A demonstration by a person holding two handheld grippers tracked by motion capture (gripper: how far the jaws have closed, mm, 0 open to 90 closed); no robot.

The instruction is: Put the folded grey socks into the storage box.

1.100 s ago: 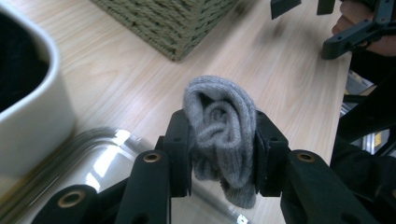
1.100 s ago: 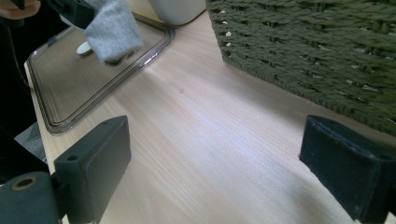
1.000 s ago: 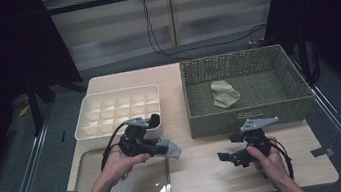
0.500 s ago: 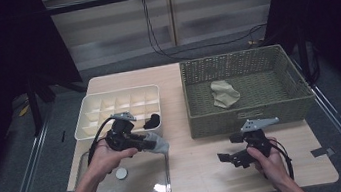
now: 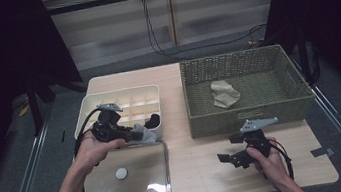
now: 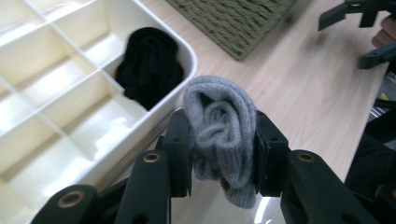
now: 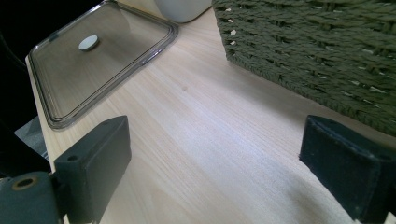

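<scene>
Grey sock carried to the divided tray

The left tongs [image 6: 223, 154] are clenched on a rolled grey sock [image 6: 223, 135], held just over the near right corner of the cream tray [image 5: 90, 103], beside the cell that holds a black sock [image 6: 149, 65]. The step in hand looks like sorting socks into cells; the next move calls for a short reach over the rim to an empty cell, then letting go. The right tongs [image 7: 224, 163] rest spread wide and empty above the worktop [image 5: 194, 168], near the wicker basket [image 5: 252, 117]. A clear lid [image 5: 145, 180] lies by the tray.
</scene>
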